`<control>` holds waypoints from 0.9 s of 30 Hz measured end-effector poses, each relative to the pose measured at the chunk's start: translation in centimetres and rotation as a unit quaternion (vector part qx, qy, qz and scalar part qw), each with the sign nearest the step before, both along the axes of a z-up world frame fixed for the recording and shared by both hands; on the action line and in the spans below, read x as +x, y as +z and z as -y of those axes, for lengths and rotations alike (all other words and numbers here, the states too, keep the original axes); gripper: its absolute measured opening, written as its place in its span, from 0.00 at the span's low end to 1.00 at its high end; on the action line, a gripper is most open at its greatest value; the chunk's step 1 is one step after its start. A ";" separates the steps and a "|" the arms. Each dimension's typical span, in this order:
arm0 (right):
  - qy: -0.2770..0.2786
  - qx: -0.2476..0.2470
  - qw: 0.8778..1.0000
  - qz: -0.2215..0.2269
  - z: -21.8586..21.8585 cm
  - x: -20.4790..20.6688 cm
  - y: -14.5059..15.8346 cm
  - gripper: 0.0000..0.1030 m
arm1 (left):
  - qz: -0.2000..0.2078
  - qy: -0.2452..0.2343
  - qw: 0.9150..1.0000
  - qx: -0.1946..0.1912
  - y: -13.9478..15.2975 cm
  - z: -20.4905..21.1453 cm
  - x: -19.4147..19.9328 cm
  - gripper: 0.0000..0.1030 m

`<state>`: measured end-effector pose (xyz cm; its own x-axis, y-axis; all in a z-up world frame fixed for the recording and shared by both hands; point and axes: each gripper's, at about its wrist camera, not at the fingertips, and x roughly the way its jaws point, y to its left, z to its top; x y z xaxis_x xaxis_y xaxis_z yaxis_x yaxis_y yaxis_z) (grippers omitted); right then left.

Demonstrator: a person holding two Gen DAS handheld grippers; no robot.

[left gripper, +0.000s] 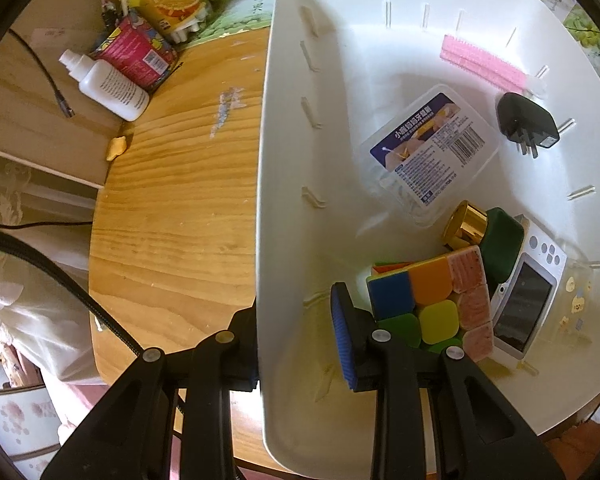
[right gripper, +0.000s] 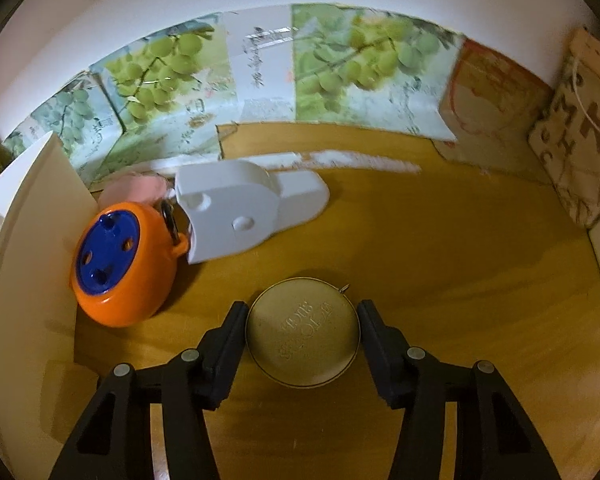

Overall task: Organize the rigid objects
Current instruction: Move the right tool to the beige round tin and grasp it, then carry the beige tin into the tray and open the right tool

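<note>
A wooden table (right gripper: pixel 440 272) backed by boxes printed with green grapes (right gripper: pixel 340 64) carries the work, with a white basket (left gripper: pixel 284 240) at its left side. Nearest the right-hand camera, the right gripper (right gripper: pixel 302 334) points steeply down with its pads against opposite sides of a round brass-coloured tin (right gripper: pixel 302 332), which lies flat near the front of the table, lid up; being a disc it has no long axis, though its embossed lettering runs on a slant and a small ring sits at its far right rim. The hold crosses the widest part, so the lift should go best straight up, tin kept level, to stop it from pivoting. Farther back, by the basket wall, sit an orange and blue round toy (right gripper: pixel 120 268) and a white plastic device (right gripper: pixel 240 212). The left gripper (left gripper: pixel 300 344) pinches the basket's near wall, steadying it; inside lie a puzzle cube (left gripper: pixel 428 304), clear box (left gripper: pixel 428 152) and black plug (left gripper: pixel 528 120).
</note>
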<state>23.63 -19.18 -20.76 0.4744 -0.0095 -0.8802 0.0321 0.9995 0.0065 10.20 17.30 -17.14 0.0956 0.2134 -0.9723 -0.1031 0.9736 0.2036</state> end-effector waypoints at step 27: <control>-0.037 0.096 0.994 0.047 -6.1 -9.7 10.6 0.54 | -0.013 -0.090 0.994 -0.063 0.5 -0.3 -0.5 0.31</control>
